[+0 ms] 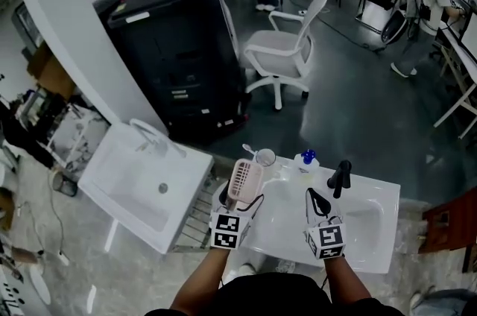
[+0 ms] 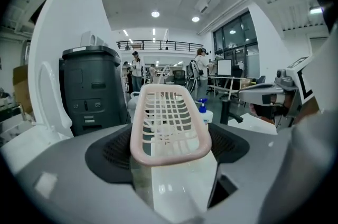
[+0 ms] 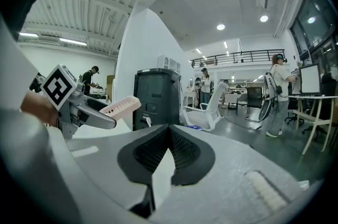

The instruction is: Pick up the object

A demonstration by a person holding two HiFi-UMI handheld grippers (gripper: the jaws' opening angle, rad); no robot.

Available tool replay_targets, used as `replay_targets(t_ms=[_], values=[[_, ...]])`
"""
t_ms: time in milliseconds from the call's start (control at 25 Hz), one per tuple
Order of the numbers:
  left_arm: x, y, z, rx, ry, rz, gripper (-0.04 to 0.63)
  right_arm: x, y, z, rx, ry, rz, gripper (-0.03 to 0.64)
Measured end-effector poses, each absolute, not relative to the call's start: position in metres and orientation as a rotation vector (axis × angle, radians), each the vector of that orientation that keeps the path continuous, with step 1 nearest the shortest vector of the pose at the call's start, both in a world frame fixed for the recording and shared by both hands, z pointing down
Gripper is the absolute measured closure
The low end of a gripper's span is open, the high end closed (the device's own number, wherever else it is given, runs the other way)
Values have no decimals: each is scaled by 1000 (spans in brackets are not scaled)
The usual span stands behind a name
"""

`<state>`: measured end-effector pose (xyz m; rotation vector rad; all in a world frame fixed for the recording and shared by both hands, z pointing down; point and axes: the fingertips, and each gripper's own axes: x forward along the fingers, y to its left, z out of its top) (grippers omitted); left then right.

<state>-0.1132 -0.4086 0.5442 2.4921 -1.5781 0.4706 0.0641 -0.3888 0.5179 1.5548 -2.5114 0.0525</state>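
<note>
Head view first: the left gripper (image 1: 240, 200) is clamped on a pink basket (image 1: 244, 180), which sits over the left edge of the white sink (image 1: 373, 234), with the slotted bottom facing up toward the camera. The right gripper (image 1: 319, 203) hangs over the basin just beside it, near a black faucet (image 1: 340, 176). There's a pump bottle with a blue top (image 1: 305, 158) and a small cup (image 1: 263, 156) along the back rim. A second white sink (image 1: 141, 184) stands off to the left, a big black cabinet (image 1: 175, 46) behind it, and a white office chair (image 1: 291, 46) further back on the dark floor. In the left gripper view the basket fills the gap between the jaws, with both dark pads pressed on its long sides and its rim pointing away toward the room, so it's a proper grip. In the right gripper view that claw is clenched with nothing in it; its pads meet at the tips. From there the basket shows off to the left, sticking out of the other gripper, up off the white surface.
</note>
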Motion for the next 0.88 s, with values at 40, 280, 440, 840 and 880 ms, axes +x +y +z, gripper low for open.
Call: replay_targets(t_ms=[40,280,440,840,880], values=[[-113,-409,537,2504,-1585,451,133,66,-390,514,1566,-2510,39,614],[-116,-407,506,2560,-1617,361,133,72,-392,493,1616,-2506,-29,615],[-120,-408,492,2596,-1631,329,133,71,-394,473,1644,-2518,-94,615],[-135,-408,470,2624,-1657,237,132,62,-393,444,1686,-2526,-186,615],[-136,-408,468,2622,-1650,226,132,61,-394,443,1687,-2517,-197,615]])
